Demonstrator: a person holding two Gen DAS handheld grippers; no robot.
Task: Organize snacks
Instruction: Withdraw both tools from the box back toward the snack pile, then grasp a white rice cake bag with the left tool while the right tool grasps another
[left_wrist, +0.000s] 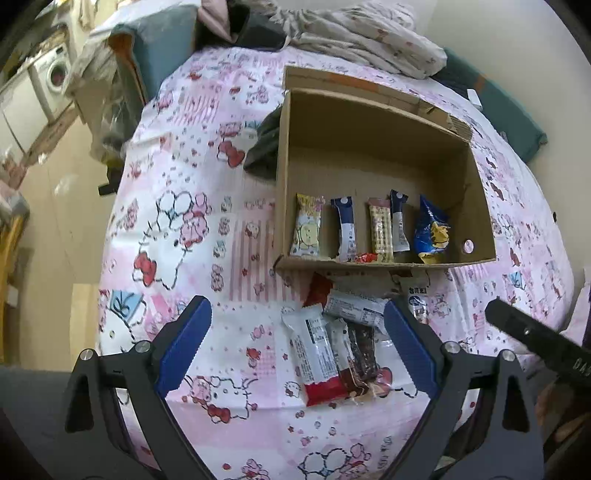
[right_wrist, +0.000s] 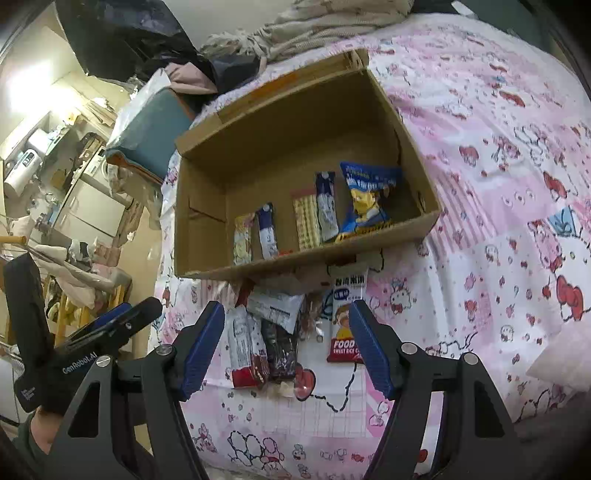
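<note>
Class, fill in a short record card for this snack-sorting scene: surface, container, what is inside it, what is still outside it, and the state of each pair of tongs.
surface: bed sheet with pink cartoon print
container: open cardboard box on the sheet
inside box: five packets in a row along the near wall, including a blue snack bag
outside box: loose snack packets piled in front of the box
left tongs: open, empty
right tongs: open, empty
</note>
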